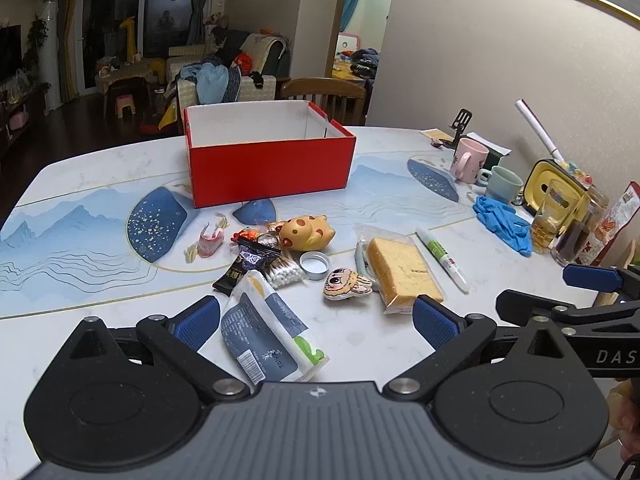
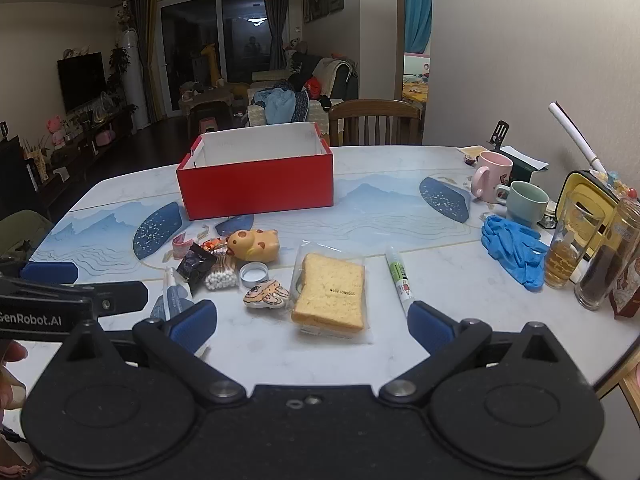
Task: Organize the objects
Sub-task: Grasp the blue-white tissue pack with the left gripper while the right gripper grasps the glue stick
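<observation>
An open red box [image 1: 269,160] [image 2: 256,184] with a white inside stands mid-table. In front of it lie loose items: a yellow spotted toy [image 1: 306,233] [image 2: 255,245], wrapped sliced bread [image 1: 400,270] [image 2: 331,294], a green-labelled pen [image 1: 442,254] [image 2: 398,278], a cartoon-face charm [image 1: 347,283] [image 2: 266,294], a metal lid [image 1: 315,265], cotton swabs [image 1: 285,272], a dark snack packet [image 1: 244,264] and a tissue pack [image 1: 268,334]. My left gripper [image 1: 316,322] is open, low over the tissue pack. My right gripper [image 2: 312,322] is open just before the bread.
At the right stand a pink mug [image 2: 490,176], a green mug [image 2: 526,202], blue gloves [image 2: 512,252], two glasses [image 2: 572,250], a yellow container [image 1: 554,188] and a snack bag. A wooden chair [image 2: 374,122] is behind the table.
</observation>
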The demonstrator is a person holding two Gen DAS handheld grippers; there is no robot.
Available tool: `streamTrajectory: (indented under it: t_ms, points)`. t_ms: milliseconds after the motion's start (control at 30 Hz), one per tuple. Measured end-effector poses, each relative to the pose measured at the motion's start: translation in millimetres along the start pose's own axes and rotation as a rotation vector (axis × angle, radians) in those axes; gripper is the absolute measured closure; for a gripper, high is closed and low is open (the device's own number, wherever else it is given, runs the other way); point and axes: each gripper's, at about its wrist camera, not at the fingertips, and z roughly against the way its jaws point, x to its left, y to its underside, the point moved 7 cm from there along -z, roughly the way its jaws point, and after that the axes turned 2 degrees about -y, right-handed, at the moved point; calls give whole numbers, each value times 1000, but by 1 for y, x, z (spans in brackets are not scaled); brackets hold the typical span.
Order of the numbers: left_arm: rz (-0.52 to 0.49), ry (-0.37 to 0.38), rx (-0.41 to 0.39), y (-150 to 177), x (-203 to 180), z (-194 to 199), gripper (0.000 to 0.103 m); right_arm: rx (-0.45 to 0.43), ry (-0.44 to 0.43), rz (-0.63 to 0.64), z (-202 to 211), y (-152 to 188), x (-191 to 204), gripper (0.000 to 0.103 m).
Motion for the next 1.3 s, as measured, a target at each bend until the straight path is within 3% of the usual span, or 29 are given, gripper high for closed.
streamTrajectory:
  t_ms: [433, 933, 1167, 1300]
  points:
    - [18, -78, 31, -16, 9, -37, 0, 40, -26, -9, -47, -13, -26, 1]
    - [83, -206, 217, 12, 38, -115, 0, 172, 20, 11, -141, -17, -89, 5]
    - [109, -261, 309, 30, 46, -138, 1, 259, 40, -11, -187, -8, -120, 12]
    - [111, -274, 341, 37, 49, -146, 1, 304, 32, -5, -206, -2, -127, 22]
